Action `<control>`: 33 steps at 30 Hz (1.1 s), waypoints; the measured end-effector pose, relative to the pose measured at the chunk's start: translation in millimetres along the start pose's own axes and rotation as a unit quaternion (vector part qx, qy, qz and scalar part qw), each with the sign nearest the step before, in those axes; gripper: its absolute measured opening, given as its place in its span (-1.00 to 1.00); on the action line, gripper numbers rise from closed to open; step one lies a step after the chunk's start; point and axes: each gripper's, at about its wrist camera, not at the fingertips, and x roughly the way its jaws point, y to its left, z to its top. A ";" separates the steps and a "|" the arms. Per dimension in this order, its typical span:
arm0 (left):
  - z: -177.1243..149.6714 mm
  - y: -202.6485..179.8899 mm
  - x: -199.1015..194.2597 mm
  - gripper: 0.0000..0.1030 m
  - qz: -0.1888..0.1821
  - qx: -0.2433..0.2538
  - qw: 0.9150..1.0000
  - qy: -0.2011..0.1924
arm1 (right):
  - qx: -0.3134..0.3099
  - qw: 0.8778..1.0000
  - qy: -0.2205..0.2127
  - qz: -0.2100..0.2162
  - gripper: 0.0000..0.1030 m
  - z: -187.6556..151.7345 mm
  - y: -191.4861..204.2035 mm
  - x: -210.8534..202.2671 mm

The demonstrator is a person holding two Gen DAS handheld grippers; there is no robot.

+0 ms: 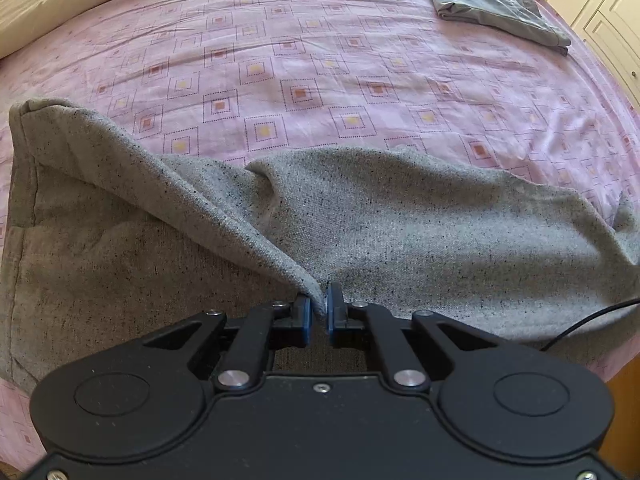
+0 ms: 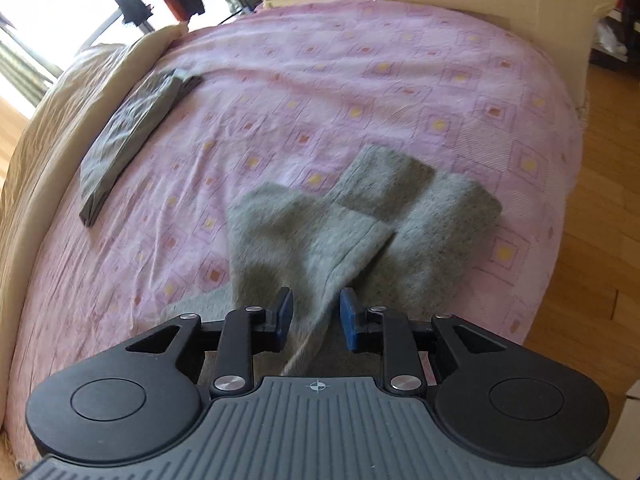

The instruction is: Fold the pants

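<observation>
Figure: mid-fold of grey knit pants [image 1: 420,216] on a bed with a pink patterned sheet [image 1: 320,72]. The pants lay at the near edge of the bed, directly in front of both tongs and well apart from a folded grey garment [image 1: 496,4] that rested toward the bed's far side. The left tongs [image 1: 319,312] were closed almost fully, their blue pads pinching a raised ridge of the pants' fabric, so that a fold stood up from the bed toward the pads. The right tongs [image 2: 316,320] stood partly open; a strip of the same fabric passed between the blue pads without either pad pressing on it, and the cloth there looked blurred. In the right wrist view the leg ends [image 2: 400,184] lay overlapped beyond the tongs, on the side away from the bed's near edge.

Judged from this arrangement, the step in hand was laying a lifted portion down onto the rest of the pants. To do it well, the left grip would be best lowered until its fold lay flat on the bed before release, with edges matched to the layer beneath. Uneven release risked a skewed crease or a bunched ridge.
</observation>
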 end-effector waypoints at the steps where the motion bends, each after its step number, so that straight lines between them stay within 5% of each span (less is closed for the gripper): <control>1: 0.5 -0.3 -0.2 -0.81 0.001 -0.004 1.000 -0.001 | 0.010 1.000 -0.004 -0.004 -0.45 2.2 -4.6 0.1; 8: -0.5 -8.5 0.1 -0.81 0.036 -0.029 0.999 -0.001 | 0.025 0.999 0.032 -0.022 -0.41 22.4 -29.5 33.7; 16: -2.7 -16.7 -1.4 -0.81 0.073 -0.063 0.995 -0.006 | 0.039 0.996 0.083 0.017 -0.42 38.0 -38.1 56.1; 17: -1.9 -17.6 -2.3 -0.81 0.076 -0.067 0.995 -0.008 | 0.034 0.996 0.084 0.026 -0.53 40.1 -37.0 55.7; 18: -1.0 -18.6 -3.5 -0.82 0.079 -0.071 0.994 -0.010 | 0.024 0.996 0.084 0.032 -0.87 43.1 -34.8 54.3; 23: 10.2 -25.5 -26.3 -0.90 0.086 -0.072 0.992 -0.059 | -0.070 0.994 0.022 0.077 -0.91 64.3 -9.9 21.8; 29: 6.3 -32.9 -89.0 -0.89 0.079 -0.074 0.984 -0.140 | -0.166 0.975 -0.080 0.121 -0.92 84.7 1.4 -58.0; 33: -33.2 -40.5 -73.4 -0.89 0.079 -0.072 0.990 -0.097 | -0.200 0.973 -0.068 0.091 -0.91 73.9 -29.2 -64.6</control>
